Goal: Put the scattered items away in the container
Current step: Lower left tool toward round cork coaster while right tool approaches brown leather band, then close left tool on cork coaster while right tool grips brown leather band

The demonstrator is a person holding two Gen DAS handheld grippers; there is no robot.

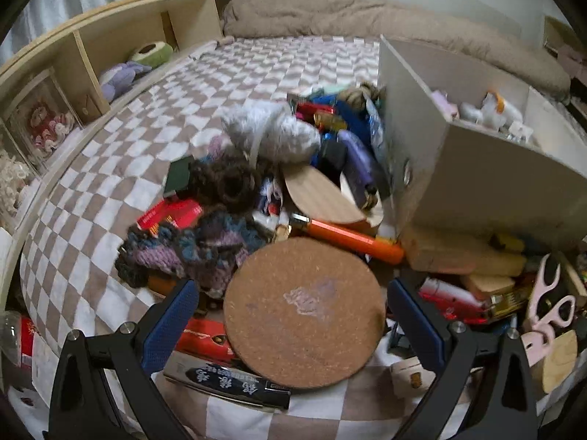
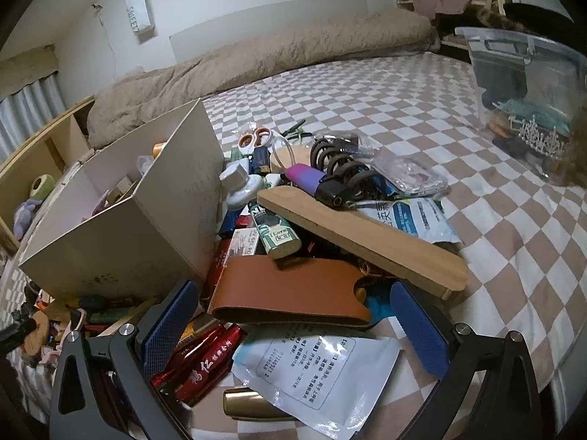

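Note:
A pile of small items lies on the checkered bed around a white open box [image 1: 477, 168], seen also in the right wrist view [image 2: 121, 234]. My left gripper [image 1: 293, 315] is open, its blue pads on either side of a round cork coaster [image 1: 304, 311] without touching it. Beyond it lie an orange tube [image 1: 352, 238], knitted scrunchies [image 1: 190, 249] and a grey fluffy item [image 1: 271, 132]. My right gripper [image 2: 293, 326] is open over a brown leather sleeve [image 2: 290, 289], with a wooden board [image 2: 367, 238], red packets [image 2: 205, 359] and a white sachet [image 2: 315, 370] close by.
A wooden shelf headboard [image 1: 91, 47] with plush toys runs along the left. A beige duvet [image 1: 367, 14] lies at the bed's far end. A clear plastic bin [image 2: 528, 95] holding a tiara stands at the right. Pink scissors [image 1: 550, 304] lie near the box.

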